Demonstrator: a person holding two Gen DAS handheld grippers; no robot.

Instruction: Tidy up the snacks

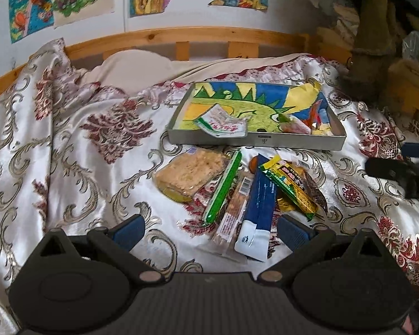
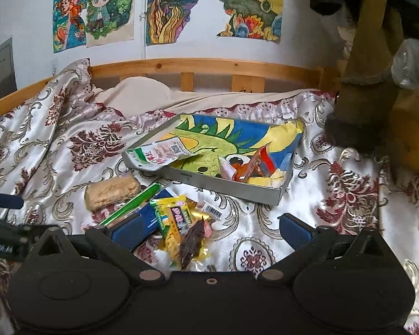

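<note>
Hovering wide apart, empty, above the bedspread (image 1: 83, 145): left gripper (image 1: 209, 230) over the blue packet (image 1: 258, 195), right gripper (image 2: 209, 230) over the yellow packet (image 2: 173, 223). Lying heaped beside the tray (image 1: 293, 141), by its near edge: snacks (image 1: 237, 187).

Tray (image 1: 299, 141) sits on the bedspread (image 1: 97, 167), toward the headboard rail (image 1: 181, 35). In the tray: a flat pouch (image 1: 220, 124) at its left front, overlapping the front rim; a cluster of small packets (image 1: 307, 124) at its right front corner. In front of the tray, a pile on the bedspread: rice cracker pack (image 1: 187, 174) leftmost, then thin stick (image 1: 223, 187), barcode bar (image 1: 234, 209), long sachet (image 1: 258, 203), and wrapper bar (image 1: 290, 187) rightmost, lying across the sachet. Drawings (image 2: 97, 8) hang on the wall behind the rail.
</note>
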